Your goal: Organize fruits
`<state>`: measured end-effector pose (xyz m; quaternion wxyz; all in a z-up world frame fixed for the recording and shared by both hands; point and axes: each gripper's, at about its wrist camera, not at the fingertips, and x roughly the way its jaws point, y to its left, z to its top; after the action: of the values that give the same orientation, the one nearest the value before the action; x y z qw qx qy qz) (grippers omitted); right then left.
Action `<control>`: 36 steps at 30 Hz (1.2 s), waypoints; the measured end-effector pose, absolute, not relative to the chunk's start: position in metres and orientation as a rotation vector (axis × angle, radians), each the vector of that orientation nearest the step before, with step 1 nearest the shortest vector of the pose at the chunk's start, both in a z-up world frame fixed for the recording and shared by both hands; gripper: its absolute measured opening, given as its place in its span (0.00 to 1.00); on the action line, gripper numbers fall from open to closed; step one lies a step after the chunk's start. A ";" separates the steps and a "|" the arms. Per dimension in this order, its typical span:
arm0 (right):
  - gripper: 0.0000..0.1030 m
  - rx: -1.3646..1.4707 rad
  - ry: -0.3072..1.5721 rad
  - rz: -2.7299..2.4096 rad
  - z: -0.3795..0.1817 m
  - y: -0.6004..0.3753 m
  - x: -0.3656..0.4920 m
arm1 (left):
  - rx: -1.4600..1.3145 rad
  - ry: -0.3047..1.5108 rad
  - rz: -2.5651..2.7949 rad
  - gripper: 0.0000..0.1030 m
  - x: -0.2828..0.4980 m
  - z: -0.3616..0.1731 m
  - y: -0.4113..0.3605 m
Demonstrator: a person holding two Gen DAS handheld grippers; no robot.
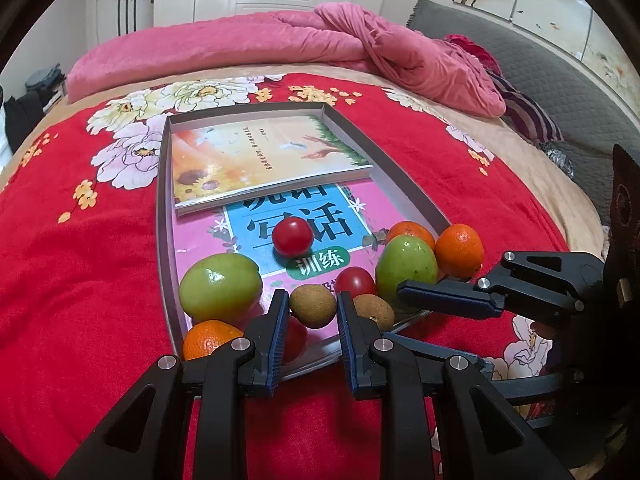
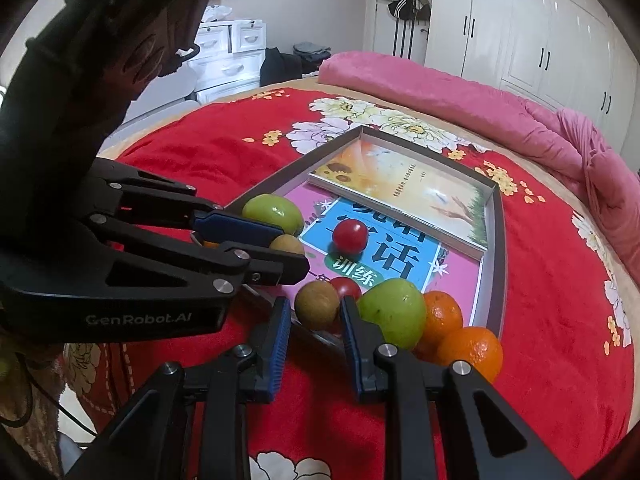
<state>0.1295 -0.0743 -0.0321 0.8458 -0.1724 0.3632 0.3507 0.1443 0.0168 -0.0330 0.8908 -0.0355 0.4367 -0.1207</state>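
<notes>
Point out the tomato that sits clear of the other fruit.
The tomato on the blue book cover, alone mid-tray. The other tomato is wedged among the kiwis and the green fruit near the tray's front edge.

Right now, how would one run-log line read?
left gripper: shut, empty | right gripper: shut, empty | fruits: in tray near end | books: untouched
</notes>
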 end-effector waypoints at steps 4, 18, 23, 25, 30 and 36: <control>0.26 -0.363 0.758 0.738 -0.030 -0.075 0.127 | -0.073 0.906 -0.250 0.24 0.144 -0.033 0.017; 0.31 -0.357 0.747 0.738 -0.027 -0.079 0.124 | -0.106 0.912 -0.252 0.24 0.144 -0.033 0.022; 0.33 -0.351 0.740 0.730 -0.025 -0.081 0.125 | -0.119 0.914 -0.253 0.24 0.144 -0.033 0.022; 0.33 -0.348 0.737 0.727 -0.024 -0.082 0.125 | -0.125 0.914 -0.253 0.25 0.144 -0.033 0.023; 0.41 -0.335 0.731 0.712 -0.021 -0.085 0.127 | -0.137 0.915 -0.248 0.28 0.145 -0.032 0.025; 0.44 -0.328 0.730 0.694 -0.021 -0.086 0.129 | -0.161 0.923 -0.235 0.38 0.146 -0.033 0.029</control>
<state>0.1289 -0.0864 -0.0205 0.8630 -0.1564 0.3481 0.3311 0.1457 0.0294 -0.0328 0.8857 -0.0772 0.4436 -0.1132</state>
